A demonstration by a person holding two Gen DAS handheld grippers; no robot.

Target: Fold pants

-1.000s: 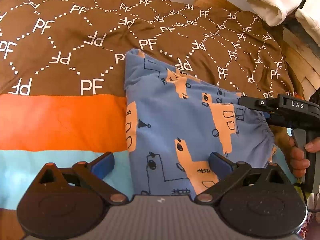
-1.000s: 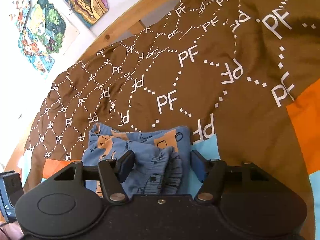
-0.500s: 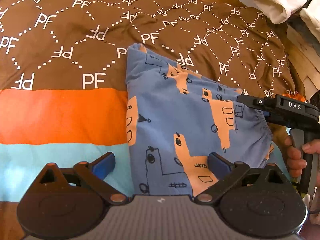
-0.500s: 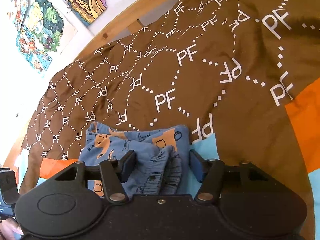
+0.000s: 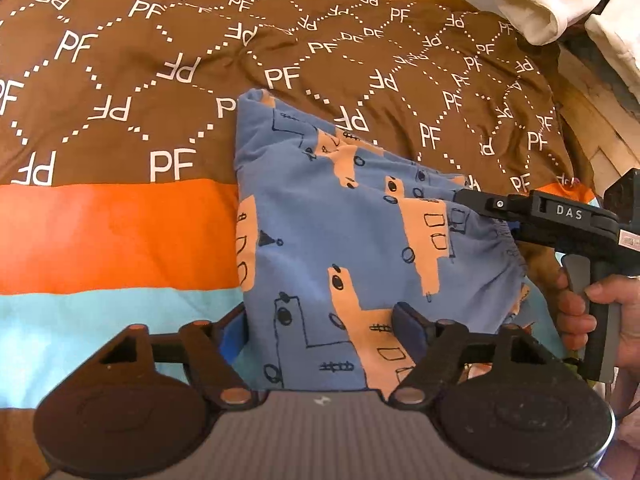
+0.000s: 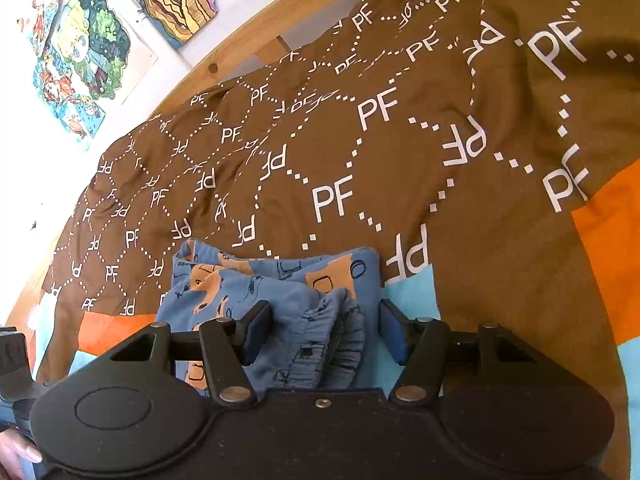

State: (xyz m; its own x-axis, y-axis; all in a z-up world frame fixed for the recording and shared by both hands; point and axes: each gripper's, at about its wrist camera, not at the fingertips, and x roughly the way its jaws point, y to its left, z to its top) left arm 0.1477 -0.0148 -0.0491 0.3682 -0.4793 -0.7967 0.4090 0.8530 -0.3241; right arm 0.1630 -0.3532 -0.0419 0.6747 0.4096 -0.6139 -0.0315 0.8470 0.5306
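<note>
The blue pants [image 5: 340, 240] with orange figures lie folded on the bed cover. My left gripper [image 5: 320, 330] is open, its fingers straddling the near edge of the pants. My right gripper [image 6: 326, 330] is open around the gathered waistband [image 6: 320, 344]. In the left wrist view the right gripper [image 5: 492, 216] reaches in from the right at the waistband edge. The pants also show in the right wrist view [image 6: 224, 284].
The bed cover is brown with white PF letters [image 5: 160, 80], with orange [image 5: 112, 236] and light blue [image 5: 80, 320] stripes. A wooden bed frame [image 6: 240, 44] runs behind. White cloth [image 5: 536, 4] hangs at the upper right. Pictures [image 6: 88, 52] hang on the wall.
My left gripper has moved forward, so the pants edge now lies between its fingers. The right gripper has crept slightly closer to the waistband. Both stay open.
</note>
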